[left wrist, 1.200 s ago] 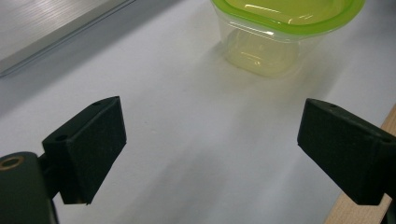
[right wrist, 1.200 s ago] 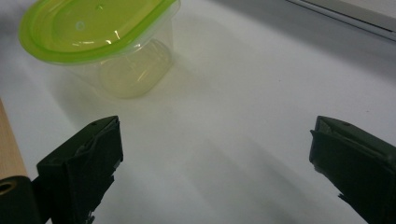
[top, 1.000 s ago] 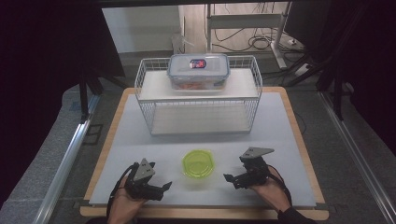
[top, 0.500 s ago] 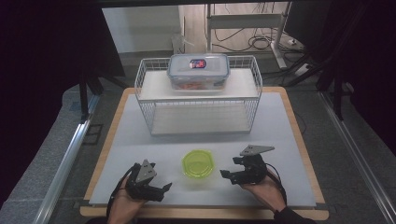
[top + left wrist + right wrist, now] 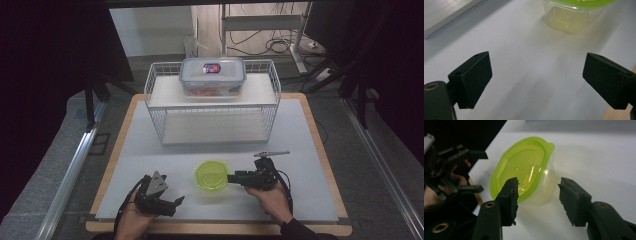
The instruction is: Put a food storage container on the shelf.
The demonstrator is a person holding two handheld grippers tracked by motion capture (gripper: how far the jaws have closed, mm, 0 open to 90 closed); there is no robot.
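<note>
Approach step: your right gripper (image 5: 537,195) spread at green-lidded container (image 5: 524,167) (untouched); advance, pinch rim. Left gripper (image 5: 536,80) spread, idle.

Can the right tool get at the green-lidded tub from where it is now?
Probably yes. The right tool is open at the green-lidded tub, its jaws at the near rim, with nothing between them.
</note>
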